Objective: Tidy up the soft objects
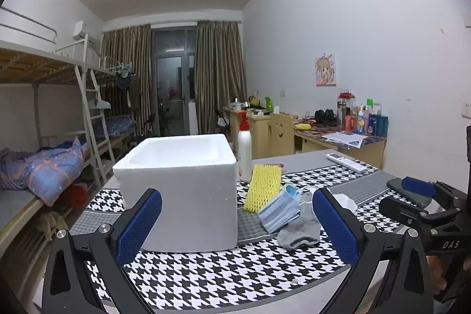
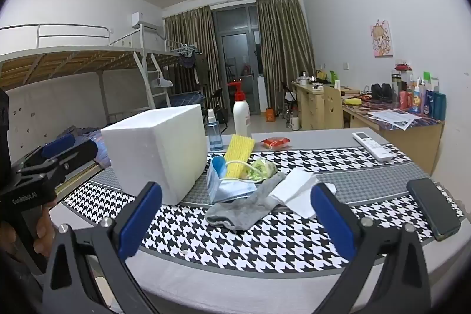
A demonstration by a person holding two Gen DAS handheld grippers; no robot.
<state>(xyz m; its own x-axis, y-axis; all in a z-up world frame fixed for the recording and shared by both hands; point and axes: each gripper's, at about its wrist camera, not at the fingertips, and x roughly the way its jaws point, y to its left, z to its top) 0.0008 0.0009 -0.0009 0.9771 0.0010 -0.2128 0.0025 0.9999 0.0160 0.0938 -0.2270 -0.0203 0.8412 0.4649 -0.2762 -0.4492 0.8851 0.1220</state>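
Left wrist view: the counter (image 1: 294,164) is grey and carries a black-and-white houndstooth mat (image 1: 206,278). The room is a dormitory with a bunk bed (image 1: 44,69) at left, brown curtains (image 1: 217,72) around a glass door at the far end, and a wooden desk (image 1: 338,143) with bottles along the right wall.

A white foam box (image 1: 182,190) stands open-topped on the mat. Just right of it lie the soft things: a yellow foam net (image 1: 263,187), a stack of blue masks (image 1: 279,209) and a grey sock (image 1: 303,225), overlapping one another. A white pump bottle (image 1: 245,155) stands behind the box, and a remote (image 1: 347,162) lies farther right.

Right wrist view: the sock (image 2: 244,208) lies nearest the camera, touching the masks (image 2: 229,184) and a white tissue (image 2: 297,190). The net (image 2: 237,156) lies behind the masks. A phone (image 2: 432,208) lies at the right edge of the mat.

The left gripper (image 1: 237,221) has its jaws spread wide, with nothing between them. The right gripper (image 2: 235,218) also has its jaws spread wide and holds nothing. Both hover above the near edge of the counter.
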